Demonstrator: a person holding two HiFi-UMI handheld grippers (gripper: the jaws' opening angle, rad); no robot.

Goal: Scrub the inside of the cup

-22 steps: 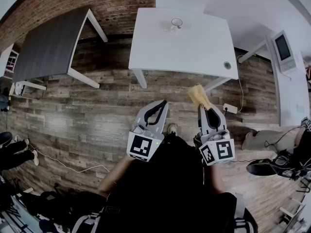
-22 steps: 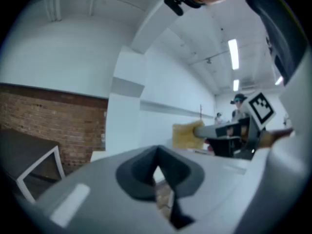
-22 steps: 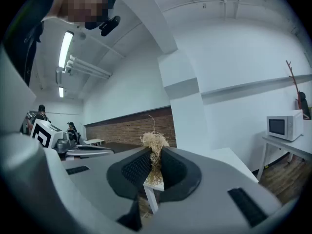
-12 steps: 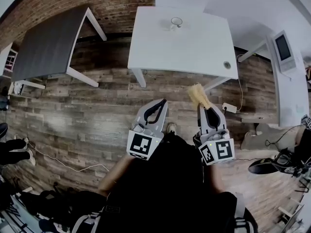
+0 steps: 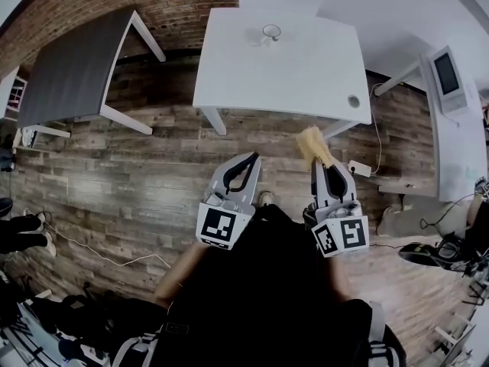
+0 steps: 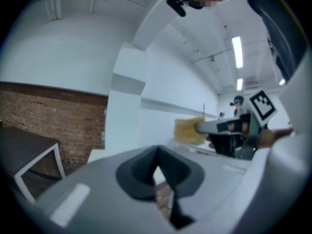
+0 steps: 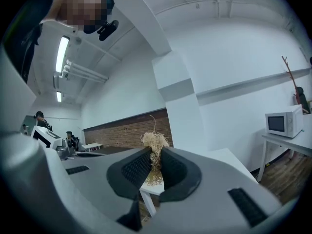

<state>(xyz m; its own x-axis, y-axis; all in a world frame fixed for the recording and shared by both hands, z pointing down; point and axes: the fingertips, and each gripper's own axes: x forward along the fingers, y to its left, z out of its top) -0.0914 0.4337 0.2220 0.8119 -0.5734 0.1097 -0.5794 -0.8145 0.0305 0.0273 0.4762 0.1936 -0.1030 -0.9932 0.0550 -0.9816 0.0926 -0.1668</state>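
A clear glass cup [image 5: 270, 32] stands near the far edge of the white table [image 5: 306, 82], well ahead of both grippers. My right gripper [image 5: 322, 166] is shut on a yellowish fibrous scrubber [image 5: 312, 145], whose tuft sticks out past the jaw tips [image 7: 155, 143]. It hovers over the wooden floor just short of the table's near right corner. My left gripper [image 5: 250, 160] is shut with nothing in it, level with the right one and to its left. In the left gripper view its jaws meet at a point and the scrubber [image 6: 189, 130] shows off to the right.
A dark grey table [image 5: 72, 71] stands to the left of the white one. A small round object [image 5: 353, 101] lies at the white table's near right corner. A microwave [image 5: 446, 73] sits on a side table at right. A power strip [image 5: 359, 170] and cables lie on the floor.
The whole view has shifted slightly: the table and cup sit a little higher and further left in the head view. Both grippers keep their pose and grip.
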